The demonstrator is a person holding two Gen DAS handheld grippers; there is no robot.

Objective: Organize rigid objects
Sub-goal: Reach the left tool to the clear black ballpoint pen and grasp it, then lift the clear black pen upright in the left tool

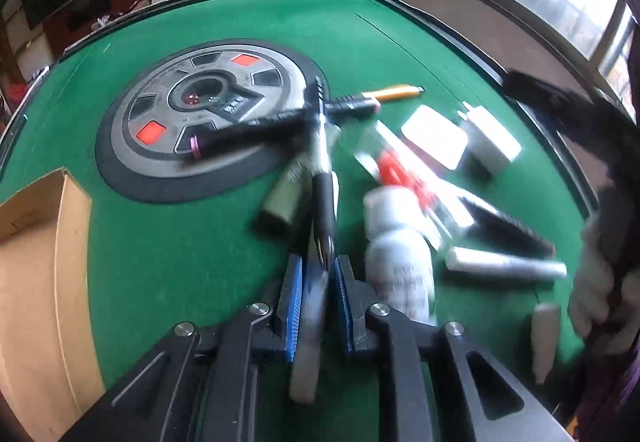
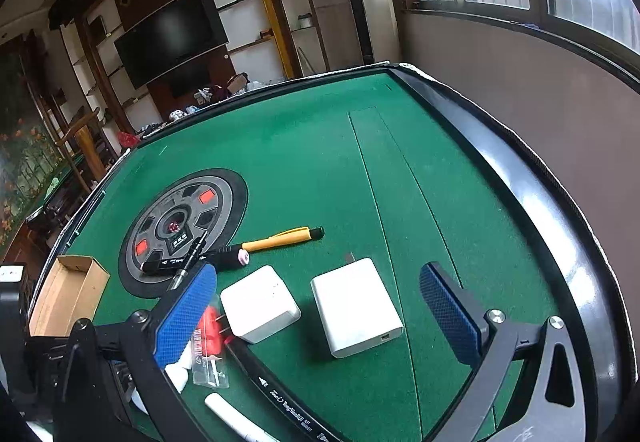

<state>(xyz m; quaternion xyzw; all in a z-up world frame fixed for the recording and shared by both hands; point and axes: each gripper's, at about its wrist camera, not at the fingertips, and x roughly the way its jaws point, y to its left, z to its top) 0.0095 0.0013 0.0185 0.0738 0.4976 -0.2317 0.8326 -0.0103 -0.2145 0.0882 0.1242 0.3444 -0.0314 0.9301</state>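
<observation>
My left gripper (image 1: pixel 316 284) is shut on a whitish stick-shaped object (image 1: pixel 310 326), blurred, held low over the green table (image 1: pixel 168 242). Just ahead lie a black pen (image 1: pixel 323 178), a white bottle (image 1: pixel 400 262), black markers (image 1: pixel 256 128) and an orange pen (image 1: pixel 394 93). My right gripper (image 2: pixel 320 312) is open above two white chargers: a cube (image 2: pixel 260 302) and a flat one (image 2: pixel 356 306). The orange pen (image 2: pixel 280 238) and a black marker (image 2: pixel 168 264) lie beyond them.
An open cardboard box (image 1: pixel 36 242) sits at the left table edge, also in the right wrist view (image 2: pixel 68 294). A round grey control panel (image 1: pixel 208 110) is set in the table's middle. A raised black rim (image 2: pixel 540 202) borders the table on the right.
</observation>
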